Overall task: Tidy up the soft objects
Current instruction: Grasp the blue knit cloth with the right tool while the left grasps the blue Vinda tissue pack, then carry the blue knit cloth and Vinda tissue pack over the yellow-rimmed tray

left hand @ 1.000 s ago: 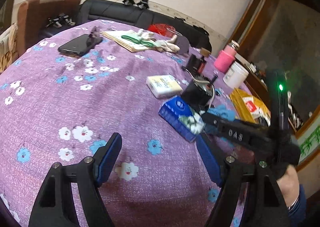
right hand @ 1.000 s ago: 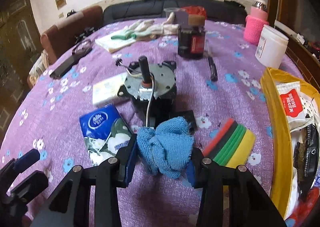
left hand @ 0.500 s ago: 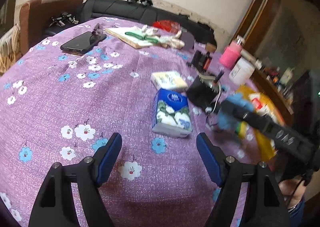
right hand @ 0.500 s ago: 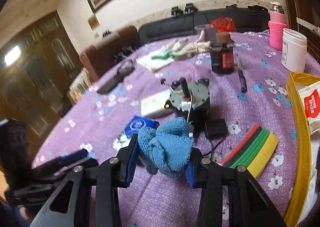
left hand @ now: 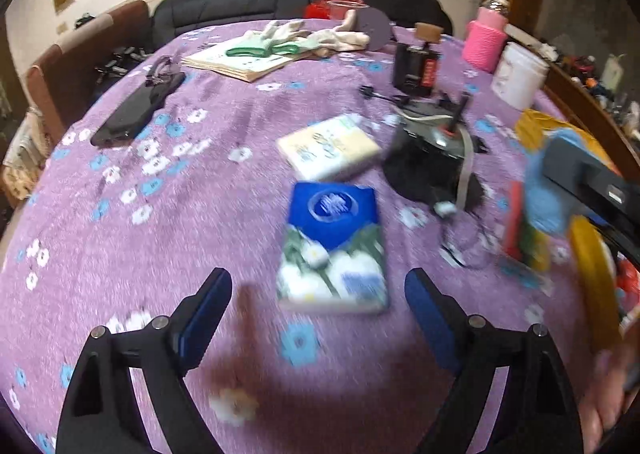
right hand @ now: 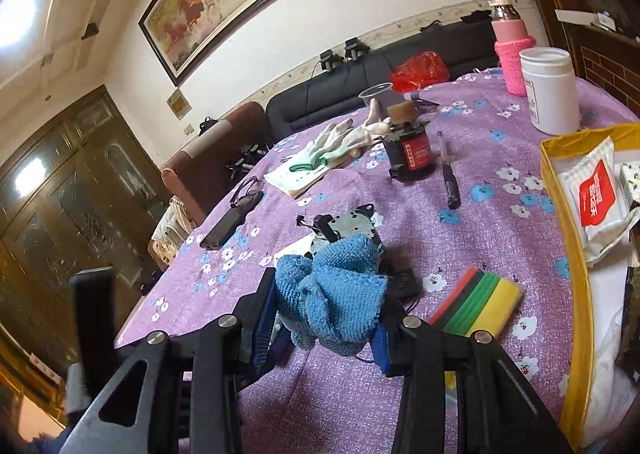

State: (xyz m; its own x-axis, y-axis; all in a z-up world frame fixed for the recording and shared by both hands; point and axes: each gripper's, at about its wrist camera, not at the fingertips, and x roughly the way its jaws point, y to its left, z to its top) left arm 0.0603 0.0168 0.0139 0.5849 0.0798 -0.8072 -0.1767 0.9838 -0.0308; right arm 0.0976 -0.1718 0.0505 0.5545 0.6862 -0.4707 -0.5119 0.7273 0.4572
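Observation:
My right gripper [right hand: 320, 318] is shut on a crumpled blue cloth [right hand: 332, 294] and holds it above the purple flowered tablecloth [right hand: 460, 238]. The cloth also shows blurred at the right of the left wrist view [left hand: 544, 194]. My left gripper [left hand: 318, 302] is open and empty, low over the table, with a blue and white tissue pack [left hand: 334, 246] lying just ahead between its fingers. A second, pale yellow tissue pack [left hand: 328, 152] lies behind it. White and green gloves [right hand: 340, 142] rest on a booklet at the far side.
A yellow box [right hand: 576, 274] of packets sits at the right. A striped sponge stack [right hand: 476, 302], a black motor [left hand: 432, 162], a dark jar [right hand: 410, 154], a white tub [right hand: 550, 94], a pink bottle [right hand: 512, 50], a pen and a phone [left hand: 136, 114] lie on the table.
My right gripper has lifted and tilted with the blue cloth still in it. My left gripper has swung right, bringing the blue tissue pack between its open fingers.

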